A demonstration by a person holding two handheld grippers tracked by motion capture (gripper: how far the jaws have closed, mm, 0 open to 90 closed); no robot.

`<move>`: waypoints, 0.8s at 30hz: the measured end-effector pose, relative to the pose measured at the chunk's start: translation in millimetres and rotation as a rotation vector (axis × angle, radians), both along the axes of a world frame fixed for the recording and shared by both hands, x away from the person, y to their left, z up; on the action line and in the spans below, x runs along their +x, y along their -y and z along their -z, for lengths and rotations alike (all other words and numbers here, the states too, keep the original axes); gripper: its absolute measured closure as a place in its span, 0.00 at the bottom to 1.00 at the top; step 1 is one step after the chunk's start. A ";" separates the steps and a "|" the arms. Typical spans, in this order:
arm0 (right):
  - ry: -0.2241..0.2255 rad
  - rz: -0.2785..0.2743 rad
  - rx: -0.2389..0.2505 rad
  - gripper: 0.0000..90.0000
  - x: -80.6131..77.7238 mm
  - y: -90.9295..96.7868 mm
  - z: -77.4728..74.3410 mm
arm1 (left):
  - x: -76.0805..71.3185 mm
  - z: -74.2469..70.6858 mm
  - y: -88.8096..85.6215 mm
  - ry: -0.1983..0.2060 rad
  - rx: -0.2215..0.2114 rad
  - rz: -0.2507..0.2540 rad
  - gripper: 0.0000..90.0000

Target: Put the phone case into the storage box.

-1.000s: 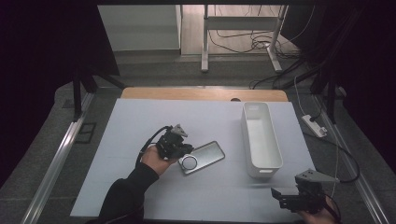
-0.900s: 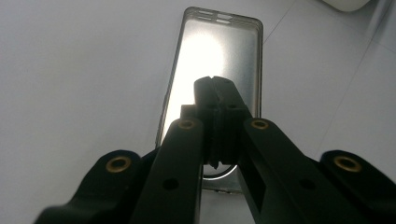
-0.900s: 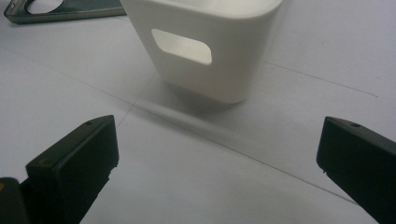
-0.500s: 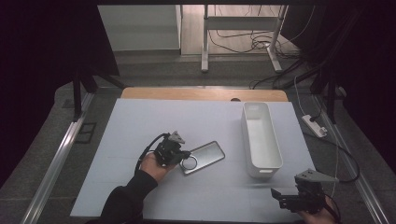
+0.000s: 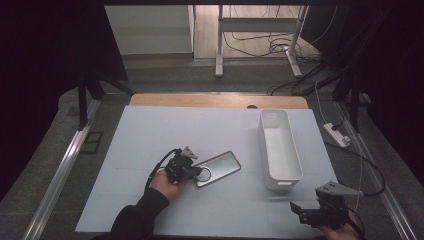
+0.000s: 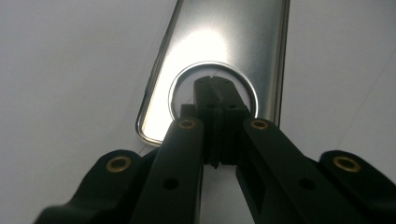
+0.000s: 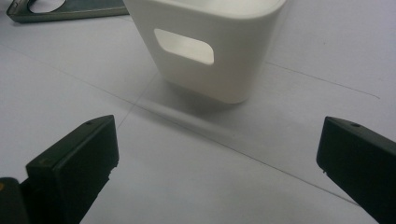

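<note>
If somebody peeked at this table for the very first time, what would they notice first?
Probably the shiny metal case with a ring on it, lying in the middle of the white table, with the left claw shut and its tips poking inside that ring. Next comes the long white bin standing to the right of the case. The right claw waits wide open near the table's front corner, facing the bin's short end.

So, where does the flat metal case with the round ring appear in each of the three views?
High view: the metal case lies on the white table, left of the white bin, at the left claw.
Left gripper view: upper centre, with the shut claw tips inside its ring.
Right gripper view: top left corner, behind the bin.
Shared landmark: the ring.
</note>
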State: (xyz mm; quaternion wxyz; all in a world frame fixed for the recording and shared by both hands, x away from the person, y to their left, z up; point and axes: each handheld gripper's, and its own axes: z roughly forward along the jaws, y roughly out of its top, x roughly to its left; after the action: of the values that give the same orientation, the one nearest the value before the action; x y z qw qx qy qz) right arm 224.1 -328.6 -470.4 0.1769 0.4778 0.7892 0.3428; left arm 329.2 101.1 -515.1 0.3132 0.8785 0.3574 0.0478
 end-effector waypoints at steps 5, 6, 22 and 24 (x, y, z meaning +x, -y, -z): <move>0.000 -0.001 -0.001 0.00 -0.3 0.0 -0.3 | 0.2 2.6 -1.4 -0.002 0.006 -0.009 0.99; -0.001 -0.001 -0.001 0.00 -0.4 0.0 -0.3 | 0.3 2.4 -1.5 -0.001 0.007 -0.011 0.99; -0.004 -0.001 -0.006 0.00 -0.1 -0.3 -0.1 | 13.2 5.9 -11.1 -0.016 0.006 -0.091 0.99; -0.004 -0.001 -0.008 0.00 0.0 -0.4 0.0 | 13.9 5.9 -10.9 -0.013 0.008 -0.094 0.99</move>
State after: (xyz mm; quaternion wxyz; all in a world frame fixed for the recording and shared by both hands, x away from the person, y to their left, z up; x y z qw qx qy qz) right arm 224.1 -328.2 -470.5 0.1770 0.4773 0.7912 0.3390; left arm 343.1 112.0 -520.9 0.3047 0.8625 0.3999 0.0583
